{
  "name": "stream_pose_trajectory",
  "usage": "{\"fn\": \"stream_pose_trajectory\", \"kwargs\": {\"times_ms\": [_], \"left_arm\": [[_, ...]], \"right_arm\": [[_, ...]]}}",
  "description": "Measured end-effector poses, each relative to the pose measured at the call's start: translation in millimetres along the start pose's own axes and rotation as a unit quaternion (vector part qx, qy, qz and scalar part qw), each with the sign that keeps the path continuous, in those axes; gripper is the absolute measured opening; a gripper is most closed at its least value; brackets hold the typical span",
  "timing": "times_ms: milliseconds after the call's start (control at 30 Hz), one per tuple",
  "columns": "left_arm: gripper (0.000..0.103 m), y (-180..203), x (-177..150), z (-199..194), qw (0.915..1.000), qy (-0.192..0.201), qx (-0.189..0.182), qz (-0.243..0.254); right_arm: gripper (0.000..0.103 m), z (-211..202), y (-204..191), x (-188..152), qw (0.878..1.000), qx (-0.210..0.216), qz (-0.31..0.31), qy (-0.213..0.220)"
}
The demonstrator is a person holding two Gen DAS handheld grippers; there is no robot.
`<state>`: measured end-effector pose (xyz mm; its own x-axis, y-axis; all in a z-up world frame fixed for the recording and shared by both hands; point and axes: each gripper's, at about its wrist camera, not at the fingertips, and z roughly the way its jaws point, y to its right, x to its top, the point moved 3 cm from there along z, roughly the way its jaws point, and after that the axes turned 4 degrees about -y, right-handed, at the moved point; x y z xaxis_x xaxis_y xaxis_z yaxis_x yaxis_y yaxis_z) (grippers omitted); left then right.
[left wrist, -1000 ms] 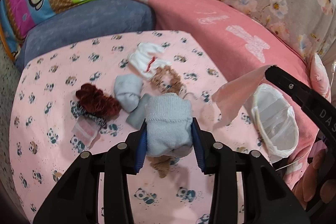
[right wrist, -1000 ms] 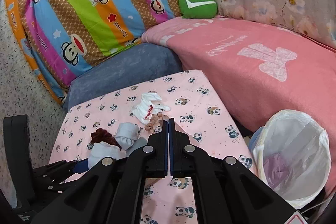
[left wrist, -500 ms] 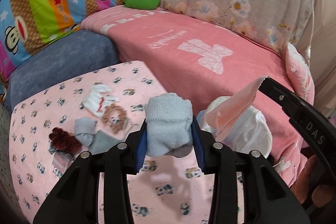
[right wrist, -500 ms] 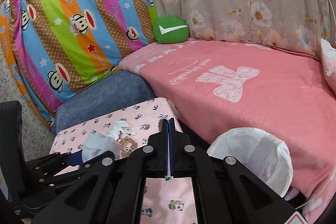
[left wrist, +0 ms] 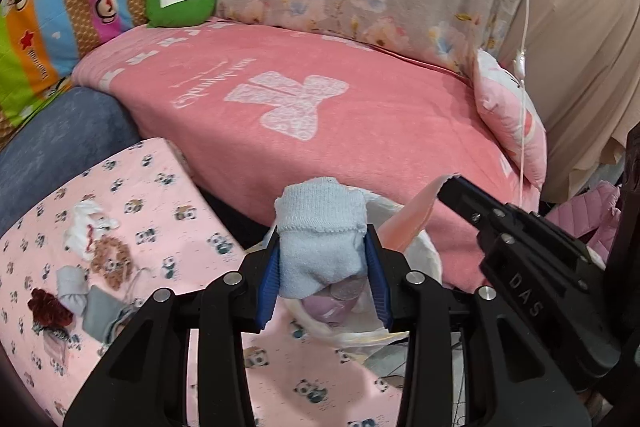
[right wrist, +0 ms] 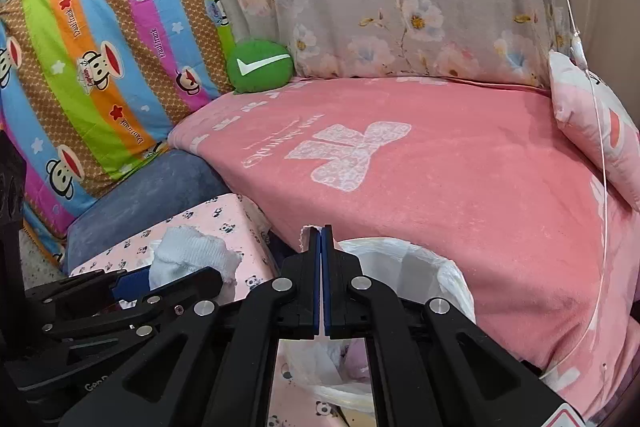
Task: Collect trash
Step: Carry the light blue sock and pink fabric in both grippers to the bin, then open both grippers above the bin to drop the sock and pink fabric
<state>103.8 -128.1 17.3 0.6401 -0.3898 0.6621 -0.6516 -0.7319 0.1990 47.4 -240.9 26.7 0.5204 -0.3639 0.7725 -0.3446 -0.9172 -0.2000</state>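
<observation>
My left gripper [left wrist: 322,259] is shut on a light blue sock [left wrist: 320,239] and holds it above the white-lined trash bin [left wrist: 428,259]; the sock also shows in the right wrist view [right wrist: 188,255]. My right gripper [right wrist: 322,243] is shut on a thin pink sheet [left wrist: 408,223], of which only a frayed edge [right wrist: 306,233] shows between its jaws, just over the bin [right wrist: 452,275]. Purple trash [left wrist: 324,305] lies inside the bin. On the pink panda-print table [left wrist: 160,195] lie a white sock [left wrist: 86,227], a brown scrunchie [left wrist: 110,261], a grey sock [left wrist: 72,289] and a dark red scrunchie [left wrist: 48,309].
A pink blanket-covered sofa [right wrist: 400,155] runs behind the bin. A blue cushion [right wrist: 144,195], a striped monkey-print cover [right wrist: 100,67], a green cushion [right wrist: 260,67] and a pink pillow [right wrist: 592,139] surround it. A thin white cord [right wrist: 600,167] hangs at the right.
My left gripper has carried the blue sock from the table rightward to above the bin. My right gripper has moved with the pink sheet toward the bin too.
</observation>
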Motion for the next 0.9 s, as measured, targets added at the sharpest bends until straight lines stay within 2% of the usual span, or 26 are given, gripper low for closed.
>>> {"fn": "stream_pose_trajectory", "kwargs": {"times_ms": [167, 300, 500, 733, 867, 900], "left_arm": [[0.038, 23.7, 4.9, 13.7, 0.9997, -0.008, -0.002, 0.021], [0.04, 32.7, 10.1, 23.9, 0.9995, -0.021, -0.019, 0.015], [0.062, 38.1, 15.2, 25.1, 0.9998, -0.009, 0.006, 0.019], [0.064, 27.9, 15.6, 24.5, 0.9997, -0.006, 0.022, -0.001], [0.072, 19.3, 14.8, 20.6, 0.9993, 0.001, 0.036, -0.012], [0.073, 15.9, 14.8, 18.9, 0.9991, 0.004, 0.04, -0.016]], "right_arm": [[0.002, 0.6, 21.9, -2.4, 1.0, -0.011, 0.013, -0.002], [0.002, 0.5, 39.0, -3.6, 1.0, -0.019, 0.02, -0.003], [0.002, 2.3, 53.7, -4.4, 0.999, -0.024, 0.033, -0.007], [0.003, 8.0, 54.3, -1.3, 0.999, -0.027, 0.028, -0.013], [0.011, 10.8, 51.2, -2.0, 0.999, -0.026, 0.029, -0.015], [0.016, 11.5, 50.0, -2.6, 0.999, -0.025, 0.029, -0.016]]}}
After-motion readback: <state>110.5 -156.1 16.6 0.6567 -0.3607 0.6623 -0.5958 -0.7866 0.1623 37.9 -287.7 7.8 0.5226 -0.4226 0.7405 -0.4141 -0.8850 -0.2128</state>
